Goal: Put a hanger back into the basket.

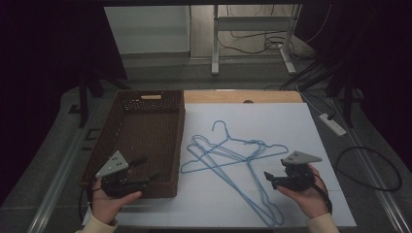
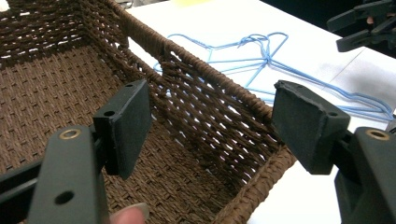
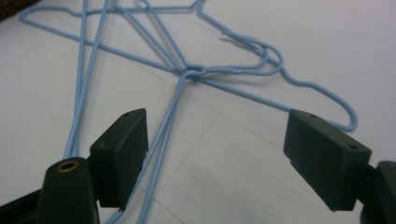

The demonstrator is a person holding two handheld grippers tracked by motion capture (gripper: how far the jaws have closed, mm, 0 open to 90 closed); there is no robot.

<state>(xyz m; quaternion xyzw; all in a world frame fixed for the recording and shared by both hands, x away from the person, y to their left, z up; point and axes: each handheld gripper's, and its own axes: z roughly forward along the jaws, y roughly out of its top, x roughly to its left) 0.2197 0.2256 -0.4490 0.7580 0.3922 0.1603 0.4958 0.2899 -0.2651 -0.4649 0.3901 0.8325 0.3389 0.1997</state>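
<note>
I see nothing moved yet: the tangled blue hangers (image 1: 233, 160) lie on the white surface (image 1: 291, 121) beside the bare wicker basket (image 1: 141, 136). My left gripper (image 1: 148, 171) and right gripper (image 1: 270, 178) both gape, holding nothing.

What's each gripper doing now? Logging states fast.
Left gripper: open, empty, over the basket.
Right gripper: open, empty, above the hangers.
</note>
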